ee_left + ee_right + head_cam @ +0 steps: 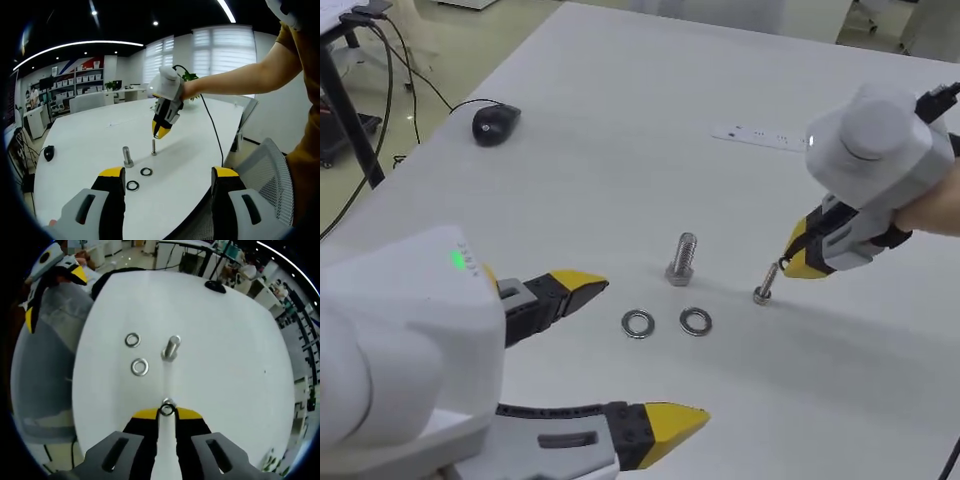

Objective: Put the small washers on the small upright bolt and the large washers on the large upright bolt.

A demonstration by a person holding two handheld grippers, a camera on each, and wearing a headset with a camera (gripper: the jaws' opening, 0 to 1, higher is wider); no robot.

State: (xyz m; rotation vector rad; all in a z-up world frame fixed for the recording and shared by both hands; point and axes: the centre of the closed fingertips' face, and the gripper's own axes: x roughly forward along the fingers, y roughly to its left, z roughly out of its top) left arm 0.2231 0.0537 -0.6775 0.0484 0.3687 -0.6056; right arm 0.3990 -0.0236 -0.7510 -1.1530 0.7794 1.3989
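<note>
small washer (pixel 166 410) is being pinched by narrowed right gripper (pixel 790 264) at small bolt (pixel 765 286) tip | left gripper (pixel 655 350) is being held wide open above table (pixel 620 120) | large washers (pixel 638 323) are lying flat near large bolt (pixel 682 260)

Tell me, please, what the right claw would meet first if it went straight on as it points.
Most likely the small bolt: the right claw, shut on a small washer, aims at its top, seen just past the washer in the right gripper view. The gap between them is unclear.
</note>
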